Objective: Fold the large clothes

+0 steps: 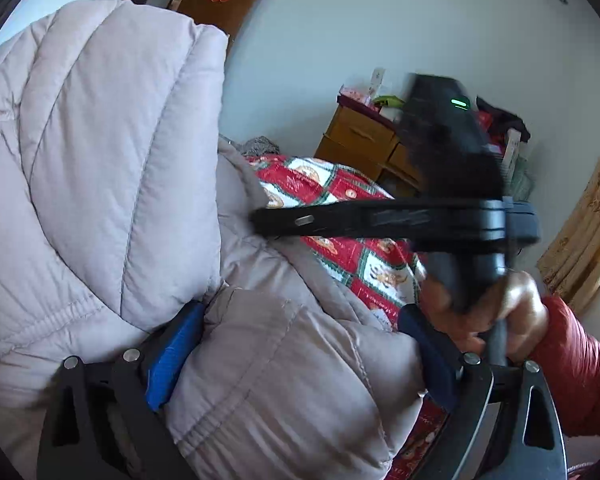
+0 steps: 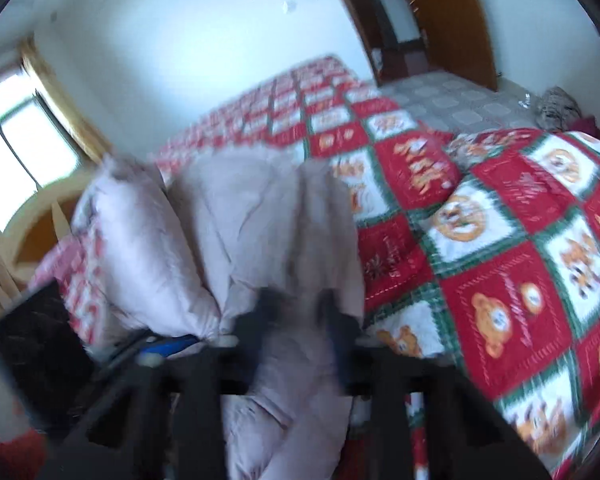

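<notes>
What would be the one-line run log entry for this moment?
stage: folding | item: puffer jacket on quilt | left gripper: shut on jacket | right gripper: jacket between jaws, grip unclear

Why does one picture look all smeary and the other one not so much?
Right wrist view: nearly everything is smeared, the puffy coat and the bear quilt alike, and the window glares white. Left wrist view: the coat is sharp down to its stitching; only the right claw crossing the frame is blurred. Both views bend straight edges, like the door.

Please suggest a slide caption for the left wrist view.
Left claw clamps a pale padded jacket above a red patchwork quilt.
</notes>
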`<state>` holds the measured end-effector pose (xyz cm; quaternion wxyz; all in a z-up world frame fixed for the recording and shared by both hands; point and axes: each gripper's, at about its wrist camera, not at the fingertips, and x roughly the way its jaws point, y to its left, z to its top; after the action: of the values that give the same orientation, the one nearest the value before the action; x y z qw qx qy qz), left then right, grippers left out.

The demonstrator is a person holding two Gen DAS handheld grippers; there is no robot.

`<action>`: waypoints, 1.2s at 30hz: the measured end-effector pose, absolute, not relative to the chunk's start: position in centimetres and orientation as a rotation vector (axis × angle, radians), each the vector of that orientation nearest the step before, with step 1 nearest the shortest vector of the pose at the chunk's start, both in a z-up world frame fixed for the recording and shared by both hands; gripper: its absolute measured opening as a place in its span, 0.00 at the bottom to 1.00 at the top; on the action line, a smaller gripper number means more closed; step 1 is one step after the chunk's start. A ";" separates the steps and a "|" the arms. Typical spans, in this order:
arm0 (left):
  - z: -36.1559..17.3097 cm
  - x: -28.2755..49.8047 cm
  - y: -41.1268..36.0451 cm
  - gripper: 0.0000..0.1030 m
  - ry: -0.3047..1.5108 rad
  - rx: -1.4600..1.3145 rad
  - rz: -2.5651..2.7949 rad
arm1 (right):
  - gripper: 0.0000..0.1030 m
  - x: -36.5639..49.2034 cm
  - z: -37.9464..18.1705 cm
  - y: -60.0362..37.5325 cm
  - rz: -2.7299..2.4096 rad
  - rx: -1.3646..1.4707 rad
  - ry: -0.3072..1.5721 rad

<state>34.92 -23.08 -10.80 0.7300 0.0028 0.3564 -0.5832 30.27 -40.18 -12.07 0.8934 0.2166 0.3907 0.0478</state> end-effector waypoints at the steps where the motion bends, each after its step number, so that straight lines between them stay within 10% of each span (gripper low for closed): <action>1: -10.8 34.9 -22.9 0.93 0.785 0.015 -1.287 | 0.21 30.3 -12.7 -40.1 0.102 0.433 0.828; 11: -11.4 34.5 -24.7 0.95 0.785 0.077 -1.290 | 0.22 33.1 -16.2 -43.0 0.138 0.541 0.933; 15: -11.9 34.7 -24.3 0.96 0.785 0.059 -1.294 | 0.40 29.7 -11.5 -44.2 0.144 0.529 0.768; 17: -11.9 34.7 -24.3 0.96 0.784 0.058 -1.289 | 0.70 27.9 -8.8 -44.0 0.190 0.526 0.634; 21: -11.6 34.6 -24.6 0.96 0.786 0.058 -1.281 | 0.76 30.1 -7.0 -40.9 0.293 0.439 0.611; 24: -11.4 34.5 -24.8 0.96 0.794 0.056 -1.275 | 0.62 32.7 -8.2 -39.2 0.363 0.425 0.669; 27: -11.0 34.2 -24.7 0.96 0.804 0.064 -1.261 | 0.21 34.5 -9.7 -38.9 0.400 0.458 0.738; 36: -4.9 30.7 -17.2 0.96 0.738 0.179 -1.201 | 0.00 32.5 -12.6 -40.0 0.101 0.343 0.858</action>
<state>30.69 -17.25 -4.87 0.7582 0.0820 0.3386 -0.5511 32.54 -39.99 -12.60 0.8940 0.1653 0.4136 0.0489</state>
